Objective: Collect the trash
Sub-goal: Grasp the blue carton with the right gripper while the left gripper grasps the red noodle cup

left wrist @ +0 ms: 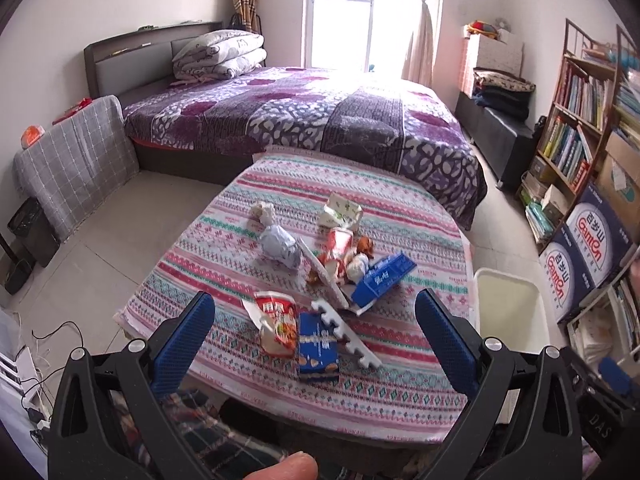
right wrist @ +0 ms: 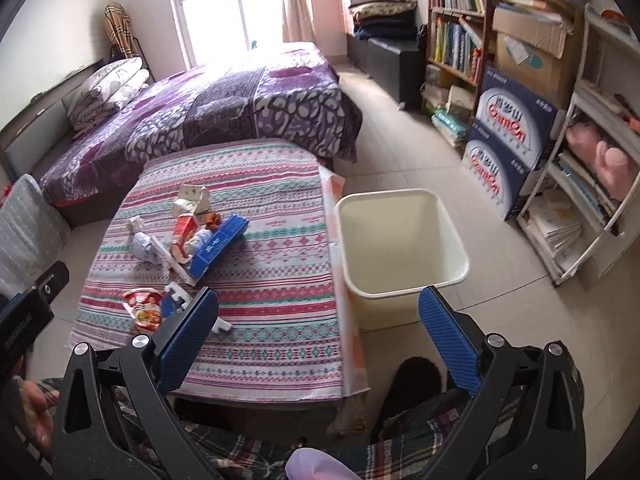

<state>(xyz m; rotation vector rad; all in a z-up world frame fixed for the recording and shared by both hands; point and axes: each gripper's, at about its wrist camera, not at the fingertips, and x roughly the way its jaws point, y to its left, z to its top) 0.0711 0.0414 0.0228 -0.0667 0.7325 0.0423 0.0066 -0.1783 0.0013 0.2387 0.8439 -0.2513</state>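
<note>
The collecting seems not yet begun: the bin (right wrist: 400, 248), at the centre right of the right wrist view, looks empty. The trash lies at the centre of the left wrist view on the striped table cloth (left wrist: 400, 360). The left gripper (left wrist: 314, 324) is wide open and holds nothing; the red snack bag (left wrist: 276, 324) and blue biscuit box (left wrist: 318, 350) lie between its fingers. The right gripper (right wrist: 318, 322) is also wide open and empty. Next, I think, the left one must go down over the bag and close.

Blue box (right wrist: 170, 305) partly hidden behind gripper finger; bin (left wrist: 510, 312) edge-blocked.
</note>
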